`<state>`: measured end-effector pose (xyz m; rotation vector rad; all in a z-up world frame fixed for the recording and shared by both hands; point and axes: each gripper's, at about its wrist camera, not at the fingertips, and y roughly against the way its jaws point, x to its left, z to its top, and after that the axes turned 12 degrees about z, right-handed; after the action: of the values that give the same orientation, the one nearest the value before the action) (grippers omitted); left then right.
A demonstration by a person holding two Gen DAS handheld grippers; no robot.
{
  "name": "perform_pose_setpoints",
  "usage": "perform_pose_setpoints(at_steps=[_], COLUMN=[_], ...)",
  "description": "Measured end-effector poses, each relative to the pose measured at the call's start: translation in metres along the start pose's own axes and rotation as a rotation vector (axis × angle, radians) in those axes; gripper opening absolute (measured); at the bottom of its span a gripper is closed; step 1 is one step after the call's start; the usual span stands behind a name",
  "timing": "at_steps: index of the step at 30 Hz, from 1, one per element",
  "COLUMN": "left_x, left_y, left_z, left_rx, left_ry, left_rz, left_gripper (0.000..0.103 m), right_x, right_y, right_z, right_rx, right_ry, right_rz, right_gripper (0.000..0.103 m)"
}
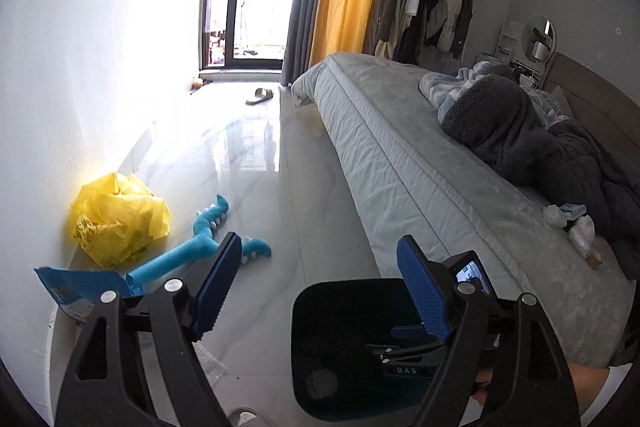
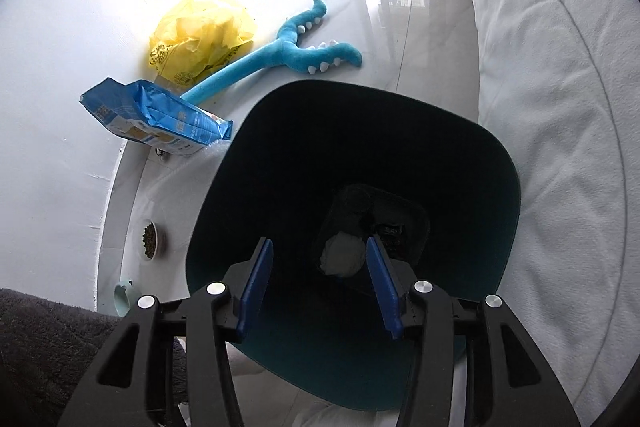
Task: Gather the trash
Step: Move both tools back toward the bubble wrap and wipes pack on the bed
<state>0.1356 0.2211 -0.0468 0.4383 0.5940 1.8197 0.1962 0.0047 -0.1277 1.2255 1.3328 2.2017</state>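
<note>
Trash: a white wad [image 2: 343, 258] lies in the dark bin [image 2: 240, 147]. Right gripper [image 2: 316, 283] hangs open above it, left gripper [image 1: 316, 287] open and empty. Lift straight up, then go for the scraps [image 1: 576, 227] on the bed [image 1: 400, 155].

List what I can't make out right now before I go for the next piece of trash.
- Bin bottom, right wrist view: too dark; only a pale wad shows.
- Small items on the bed, left wrist view: too small to identify.
- Blue packet, left wrist view: partly behind the left gripper.
- Bin's floor-side base: cut off by the right gripper.
</note>
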Motion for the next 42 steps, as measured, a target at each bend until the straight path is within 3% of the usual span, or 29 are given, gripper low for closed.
perform_pose_setpoints(at_steps=[8, 19, 30, 33, 42], left_x=[-0.021, -0.065, -0.119, -0.137, -0.173], left_y=[0.026, 0.034, 0.026, 0.024, 0.002], left_z=[0.012, 0.027, 0.032, 0.033, 0.041], left_rx=[-0.084, -0.076, -0.061, -0.07, -0.041], left_ry=[-0.03, -0.003, -0.043, -0.093, -0.112], left_rz=[-0.022, -0.095, -0.206, -0.22, -0.268], left_gripper=[0.095, 0.096, 0.098, 0.098, 0.098], right_x=[0.017, 0.011, -0.037, -0.053, -0.081], right_y=[0.045, 0.137, 0.226, 0.239, 0.27], right_z=[0.0, -0.017, -0.047, -0.056, -0.083], right_rx=[-0.101, -0.305, -0.459, -0.483, -0.534], right_ry=[0.065, 0.152, 0.114, 0.087, 0.043], right_rz=[0.025, -0.053, -0.172, -0.209, -0.303], right_gripper=[0.051, 0.063, 0.069, 0.074, 0.076])
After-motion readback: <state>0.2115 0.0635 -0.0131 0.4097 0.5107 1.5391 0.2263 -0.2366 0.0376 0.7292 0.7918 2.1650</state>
